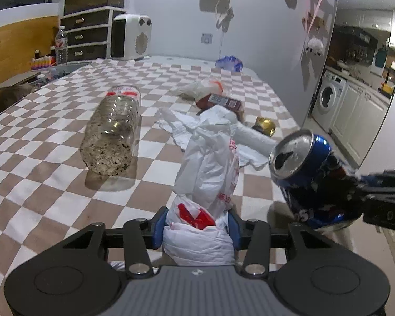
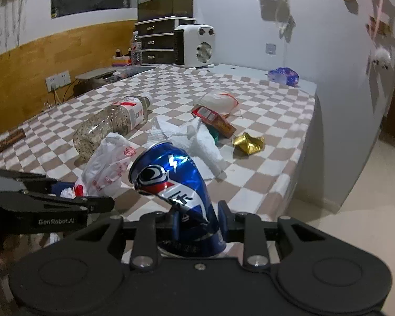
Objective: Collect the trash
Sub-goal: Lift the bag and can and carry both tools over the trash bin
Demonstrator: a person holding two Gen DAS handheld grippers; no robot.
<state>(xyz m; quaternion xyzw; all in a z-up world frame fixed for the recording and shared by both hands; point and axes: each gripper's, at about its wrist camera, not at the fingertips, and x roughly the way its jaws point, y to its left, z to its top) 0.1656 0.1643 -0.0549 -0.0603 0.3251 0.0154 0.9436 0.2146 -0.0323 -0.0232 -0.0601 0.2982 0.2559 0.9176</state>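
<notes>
Checkered table (image 2: pixel 276 121): one bag (image 1: pixel 205 168) in left gripper (image 1: pixel 196 230), one can (image 2: pixel 176 181) in right gripper (image 2: pixel 197 223).

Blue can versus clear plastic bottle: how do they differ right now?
The blue can is dented, opaque metal, lifted off the table in the right hand-held gripper; the clear plastic bottle is bigger, see-through and speckled inside, lying on its side on the checkered cloth, untouched. Both are drink containers.

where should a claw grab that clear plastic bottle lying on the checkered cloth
Probably across the clear plastic bottle at mid-body, from above, fingers straddling its round sides. It lies flat with open cloth beside it; the capped neck points toward the far wall.
</notes>
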